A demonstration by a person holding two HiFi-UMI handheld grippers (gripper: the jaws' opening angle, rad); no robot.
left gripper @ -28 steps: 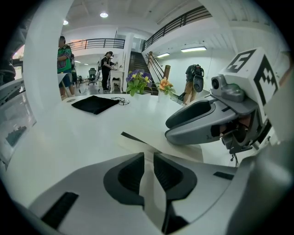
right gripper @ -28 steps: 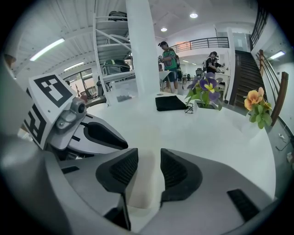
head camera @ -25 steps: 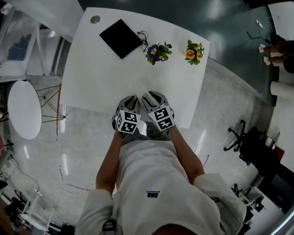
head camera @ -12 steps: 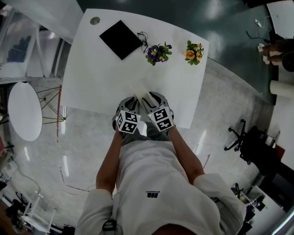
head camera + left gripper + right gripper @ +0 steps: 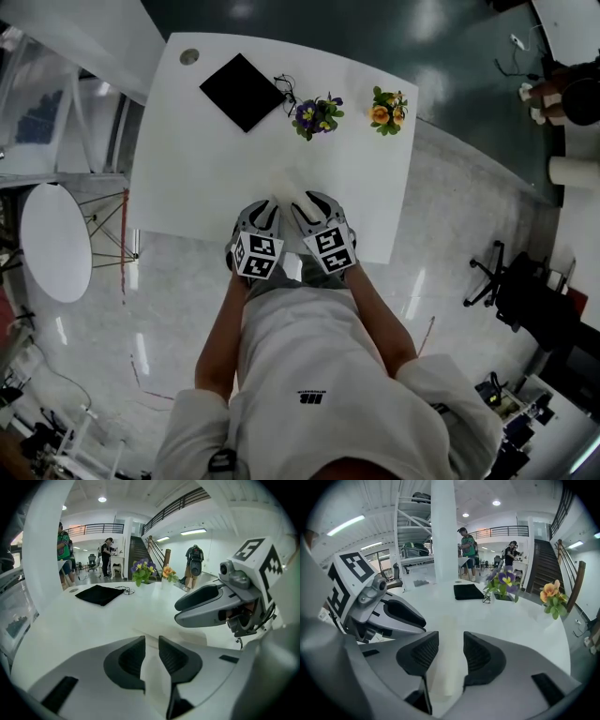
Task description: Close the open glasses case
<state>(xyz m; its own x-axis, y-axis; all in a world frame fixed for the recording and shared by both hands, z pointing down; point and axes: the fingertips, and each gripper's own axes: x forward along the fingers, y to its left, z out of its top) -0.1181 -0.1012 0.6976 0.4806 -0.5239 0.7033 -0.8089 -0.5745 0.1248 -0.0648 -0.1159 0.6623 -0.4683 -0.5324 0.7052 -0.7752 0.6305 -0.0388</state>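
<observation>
A pale, cream-white glasses case lies on the white table near its front edge and is hard to tell from the tabletop. Both grippers sit side by side at its near end, pointing down at it. The jaws of my right gripper are opening; the long case lies in the gap and the pads stand off it. My left gripper keeps a narrow gap, with only pale surface showing through. The faint outline of the case runs just beyond its tips. The case looks closed in the right gripper view.
A black cloth with a thin cable lies at the table's far left. Two small flower pots stand at the back: purple and orange. A round hole marks the far left corner. People stand in the background of both gripper views.
Both grippers stay at the case by the table's near edge. The head view has shifted a little; the left gripper's cube sits slightly lower in the picture.
</observation>
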